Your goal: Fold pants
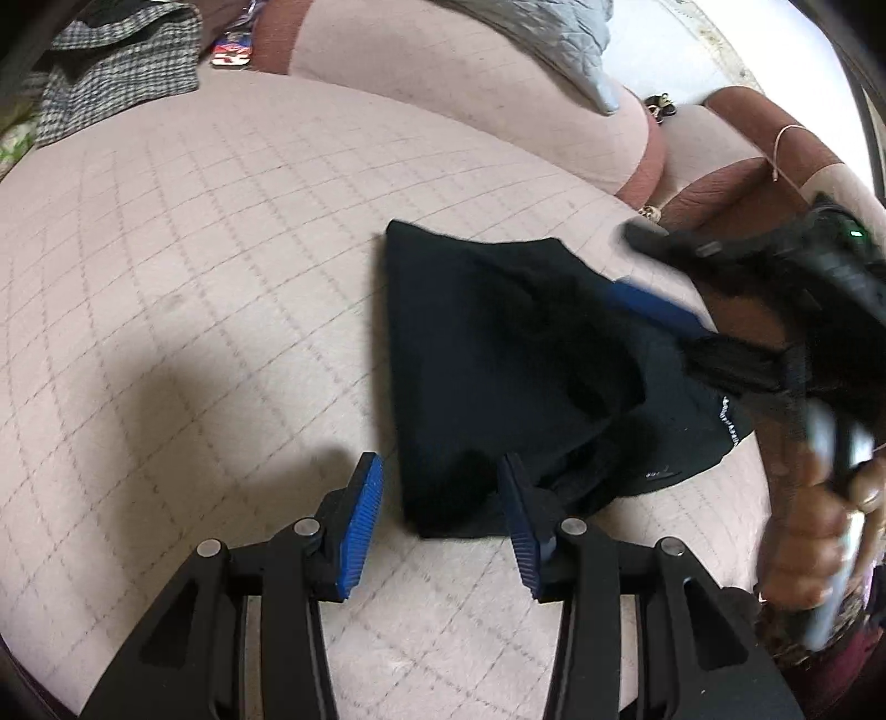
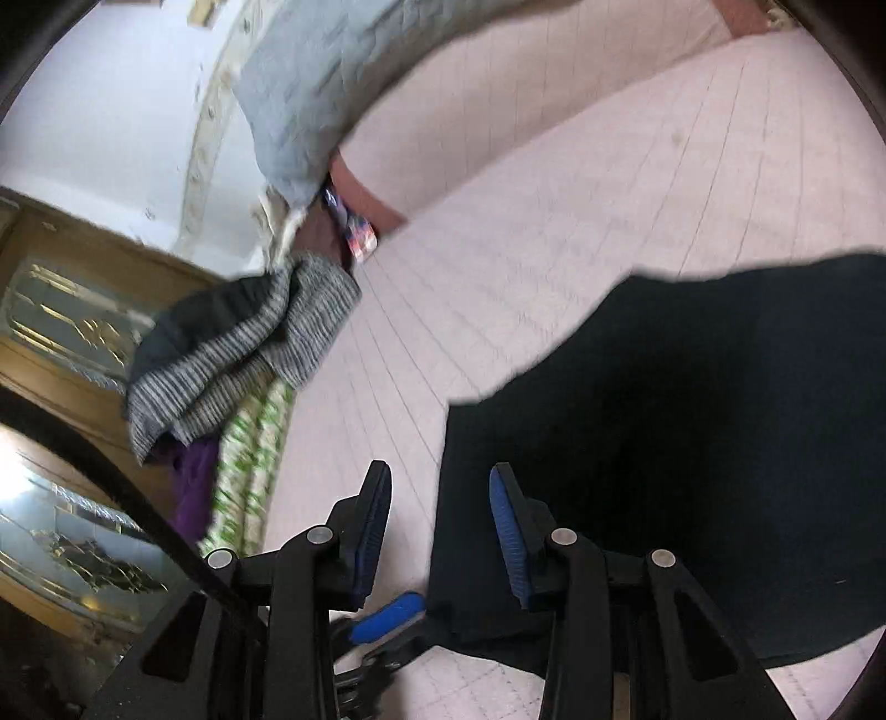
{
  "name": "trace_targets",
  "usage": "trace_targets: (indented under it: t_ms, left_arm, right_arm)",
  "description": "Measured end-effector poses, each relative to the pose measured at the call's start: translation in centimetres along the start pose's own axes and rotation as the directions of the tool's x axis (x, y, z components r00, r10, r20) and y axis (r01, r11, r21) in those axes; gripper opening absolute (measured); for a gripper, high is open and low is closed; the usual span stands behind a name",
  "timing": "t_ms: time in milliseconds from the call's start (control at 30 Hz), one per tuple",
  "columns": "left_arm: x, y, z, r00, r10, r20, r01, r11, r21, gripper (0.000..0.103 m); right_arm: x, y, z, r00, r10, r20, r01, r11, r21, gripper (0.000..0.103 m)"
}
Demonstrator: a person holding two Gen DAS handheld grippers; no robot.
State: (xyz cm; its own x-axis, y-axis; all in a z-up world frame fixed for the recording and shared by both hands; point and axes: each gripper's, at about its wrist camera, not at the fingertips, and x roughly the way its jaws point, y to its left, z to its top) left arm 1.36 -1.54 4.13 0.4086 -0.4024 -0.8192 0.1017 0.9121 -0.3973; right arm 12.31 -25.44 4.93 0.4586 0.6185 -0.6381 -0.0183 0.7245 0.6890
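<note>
One pair of dark pants (image 1: pixel 515 376) lies bunched in a small heap on the pink checked bed cover (image 1: pixel 210 266). I think it is partly folded, because it looks short and thick, not long.

There are two claws. The left gripper (image 1: pixel 437 520) sits low right by the near corner of the pants. Its two blue pads are apart and hold nothing, so I think it is ready to grab that corner.

The right gripper (image 2: pixel 440 531) is on the other side of the pants. In its own view its pads are apart too, with the edge of the pants running up between them, but they are not squeezing it.

Far from the pants, at the edge of the bed, is one grey checked cloth (image 1: pixel 116 72). Behind the pants leans one grey quilted pillow (image 1: pixel 559 44).
</note>
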Motion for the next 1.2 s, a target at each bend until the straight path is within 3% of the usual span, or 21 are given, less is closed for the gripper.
trace_targets:
  t_ms: [67, 100, 133, 200, 233, 300, 367, 433, 567, 633, 700, 733, 767, 867, 900, 1000, 1067, 1133, 1200]
  left_arm:
    - [-0.5, -0.2, -0.4, 1.0, 0.026, -0.003, -0.026, 1.0, 0.01, 0.042]
    - [-0.9, -0.2, -0.5, 0.999, 0.046, 0.002, -0.046, 0.999, 0.023, 0.043]
    - [-1.0, -0.5, -0.4, 0.998, 0.057, 0.007, -0.057, 0.998, 0.032, 0.044]
    - [-2.0, -0.7, -0.3, 0.997, 0.078, 0.028, -0.079, 0.995, 0.059, 0.051]
    - [-2.2, -0.9, -0.2, 0.996, 0.083, 0.035, -0.085, 0.994, 0.068, 0.054]
    - [-2.7, -1.1, 0.2, 0.996, 0.079, 0.045, -0.082, 0.993, 0.083, 0.057]
    - [-2.3, -2.2, 1.0, 0.996, 0.07, 0.046, -0.074, 0.992, 0.1, 0.057]
    - [-1.5, -3.5, 1.7, 0.998, 0.061, 0.032, -0.065, 0.991, 0.117, 0.057]
    - [0.6, -7.9, 4.0, 1.0, 0.006, -0.018, -0.003, 0.984, 0.177, 0.057]
    - [1.8, -11.1, 5.6, 0.998, -0.034, -0.048, 0.044, 0.972, 0.232, 0.062]
    - [3.3, -14.8, 7.1, 0.994, -0.061, -0.09, 0.086, 0.95, 0.3, 0.066]
    - [4.2, -16.8, 7.9, 0.992, -0.065, -0.11, 0.099, 0.936, 0.339, 0.066]
    - [5.4, -19.1, 8.7, 0.988, -0.072, -0.135, 0.119, 0.915, 0.385, 0.066]
    - [8.7, -25.3, 10.3, 0.983, -0.064, -0.172, 0.144, 0.851, 0.505, 0.067]
    - [10.2, -27.4, 10.6, 0.977, -0.066, -0.203, 0.168, 0.827, 0.536, 0.068]
    - [14.5, -31.3, 11.1, 0.954, -0.065, -0.294, 0.227, 0.797, 0.56, 0.069]
    - [18.4, -34.1, 11.2, 0.931, -0.035, -0.364, 0.257, 0.769, 0.585, 0.069]
    - [20.8, -35.8, 11.0, 0.923, -0.011, -0.385, 0.268, 0.737, 0.621, 0.069]
    - [23.7, -37.1, 10.1, 0.909, 0.061, -0.412, 0.253, 0.704, 0.664, 0.072]
  right_arm:
    - [1.7, -1.5, -0.8, 0.996, -0.085, -0.025, 0.085, 0.996, 0.026, 0.041]
    - [1.9, -2.9, -1.1, 0.987, -0.157, -0.017, 0.157, 0.987, 0.041, 0.036]
    - [1.7, -3.7, -1.5, 0.983, -0.182, -0.002, 0.182, 0.982, 0.045, 0.013]
    - [-0.1, -5.0, -2.4, 0.976, -0.209, 0.069, 0.206, 0.978, 0.042, 0.006]
    - [-1.1, -5.3, -2.8, 0.964, -0.243, 0.112, 0.24, 0.97, 0.04, 0.014]
    - [-4.5, -6.1, -4.3, 0.905, -0.367, 0.213, 0.365, 0.93, 0.048, 0.037]
    - [-8.5, -7.4, -5.5, 0.894, -0.339, 0.294, 0.332, 0.94, 0.075, 0.037]
    - [-11.8, -8.8, -6.7, 0.867, -0.348, 0.357, 0.324, 0.937, 0.128, 0.037]
    - [-18.0, -12.2, -9.3, 0.758, -0.441, 0.48, 0.352, 0.897, 0.268, 0.044]
    - [-19.3, -14.1, -9.8, 0.722, -0.493, 0.485, 0.369, 0.868, 0.332, 0.047]
    - [-19.4, -15.7, -10.0, 0.72, -0.518, 0.463, 0.379, 0.851, 0.362, 0.047]
    - [-19.4, -16.7, -10.2, 0.734, -0.508, 0.451, 0.36, 0.854, 0.376, 0.047]
    - [-19.4, -17.4, -10.4, 0.746, -0.491, 0.45, 0.335, 0.86, 0.384, 0.047]
    - [-19.5, -17.9, -9.8, 0.749, -0.466, 0.471, 0.323, 0.877, 0.355, 0.05]
    - [-19.4, -18.2, -9.5, 0.757, -0.451, 0.472, 0.313, 0.885, 0.345, 0.053]
    - [-18.8, -19.2, -8.2, 0.783, -0.407, 0.471, 0.275, 0.905, 0.325, 0.055]
    - [-17.9, -18.9, -7.8, 0.786, -0.402, 0.47, 0.291, 0.911, 0.293, 0.061]
    - [-17.1, -18.2, -7.6, 0.783, -0.404, 0.474, 0.319, 0.913, 0.253, 0.071]
    - [-16.3, -17.5, -7.2, 0.778, -0.418, 0.469, 0.357, 0.908, 0.217, 0.073]
